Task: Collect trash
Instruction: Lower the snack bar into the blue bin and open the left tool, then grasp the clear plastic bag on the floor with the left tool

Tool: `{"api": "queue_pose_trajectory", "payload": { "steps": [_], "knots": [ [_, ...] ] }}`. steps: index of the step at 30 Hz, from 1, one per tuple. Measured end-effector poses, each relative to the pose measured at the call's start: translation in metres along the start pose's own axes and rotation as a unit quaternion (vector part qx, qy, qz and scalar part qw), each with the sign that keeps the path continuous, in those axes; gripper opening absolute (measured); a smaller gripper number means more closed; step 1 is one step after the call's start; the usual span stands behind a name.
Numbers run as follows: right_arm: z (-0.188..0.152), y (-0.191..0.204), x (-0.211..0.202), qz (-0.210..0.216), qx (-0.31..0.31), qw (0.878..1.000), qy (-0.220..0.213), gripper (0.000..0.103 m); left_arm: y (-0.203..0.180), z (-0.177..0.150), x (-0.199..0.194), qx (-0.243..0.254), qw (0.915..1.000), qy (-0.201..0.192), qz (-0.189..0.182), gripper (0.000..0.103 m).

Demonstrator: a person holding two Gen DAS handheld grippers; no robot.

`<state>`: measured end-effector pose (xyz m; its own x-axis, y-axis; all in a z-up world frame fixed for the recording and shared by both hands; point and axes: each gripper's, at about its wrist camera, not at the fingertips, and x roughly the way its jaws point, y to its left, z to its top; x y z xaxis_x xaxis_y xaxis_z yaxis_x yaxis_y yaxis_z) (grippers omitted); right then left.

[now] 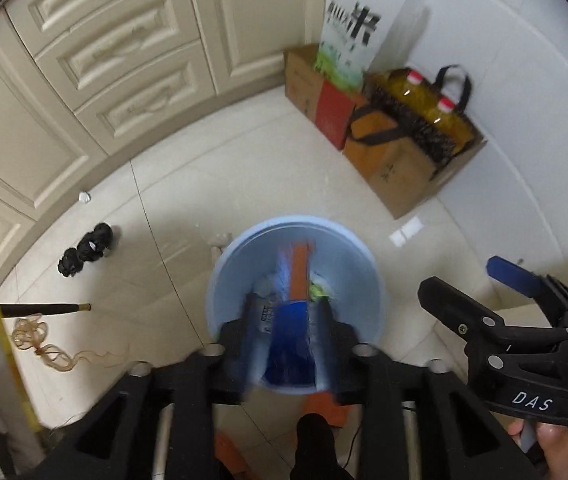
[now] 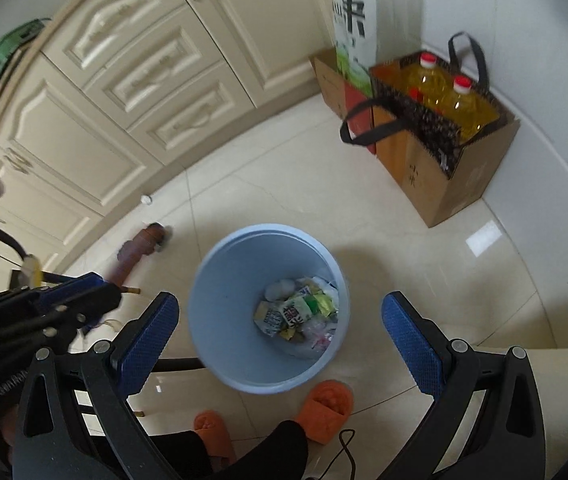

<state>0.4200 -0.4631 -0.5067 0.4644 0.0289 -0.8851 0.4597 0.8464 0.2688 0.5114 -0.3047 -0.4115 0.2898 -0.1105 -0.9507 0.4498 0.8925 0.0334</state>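
A light blue bin [image 1: 243,256] stands on the tiled floor, holding several wrappers [image 2: 296,312]. My left gripper [image 1: 290,332] is over the bin, its blurred fingers close around a blue and orange packet [image 1: 298,280]. My right gripper [image 2: 279,332] is open and empty above the bin [image 2: 211,280]; it also shows at the right of the left wrist view [image 1: 516,304]. On the floor to the left lie a black crumpled lump [image 1: 87,248], a small white scrap [image 1: 84,197] and a tangle of tan strings [image 1: 43,344].
Cream cabinets [image 1: 83,80] run along the left. Cardboard boxes and a bag with oil bottles [image 1: 424,120] stand by the white wall. A broom handle [image 1: 43,309] lies at left. Orange slippers [image 2: 324,400] are beside the bin.
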Motion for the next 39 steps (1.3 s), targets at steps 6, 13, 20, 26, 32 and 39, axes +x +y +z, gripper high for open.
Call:
{"api": "queue_pose_trajectory", "payload": {
  "steps": [6, 13, 20, 26, 32, 39],
  "knots": [
    [-0.008, -0.019, 0.076, -0.023, 0.006, 0.999, 0.048, 0.102, 0.043, 0.034, 0.093, -0.015, 0.9987, 0.022, 0.043, 0.054],
    [-0.029, -0.031, 0.156, -0.071, -0.019, 0.992, 0.106, 0.090, 0.070, 0.047, 0.192, -0.016, 0.9935, 0.039, 0.106, 0.060],
    [-0.044, -0.045, 0.205, -0.076, -0.027, 0.985, 0.150, 0.042, 0.094, 0.062, 0.268, -0.032, 0.9905, 0.047, 0.125, 0.060],
    [-0.044, -0.065, 0.215, -0.062, -0.016, 0.985, 0.161, 0.011, 0.106, 0.055, 0.279, -0.045, 0.9932, 0.018, 0.106, 0.070],
    [-0.044, -0.072, 0.209, -0.091, -0.027, 0.984, 0.151, 0.011, 0.111, 0.058, 0.290, -0.055, 0.9932, 0.001, 0.103, 0.070],
    [-0.046, -0.120, 0.184, -0.116, 0.009, 0.984, 0.135, 0.011, 0.128, 0.059, 0.324, -0.071, 0.9936, 0.012, 0.087, 0.076]
  ]
}}
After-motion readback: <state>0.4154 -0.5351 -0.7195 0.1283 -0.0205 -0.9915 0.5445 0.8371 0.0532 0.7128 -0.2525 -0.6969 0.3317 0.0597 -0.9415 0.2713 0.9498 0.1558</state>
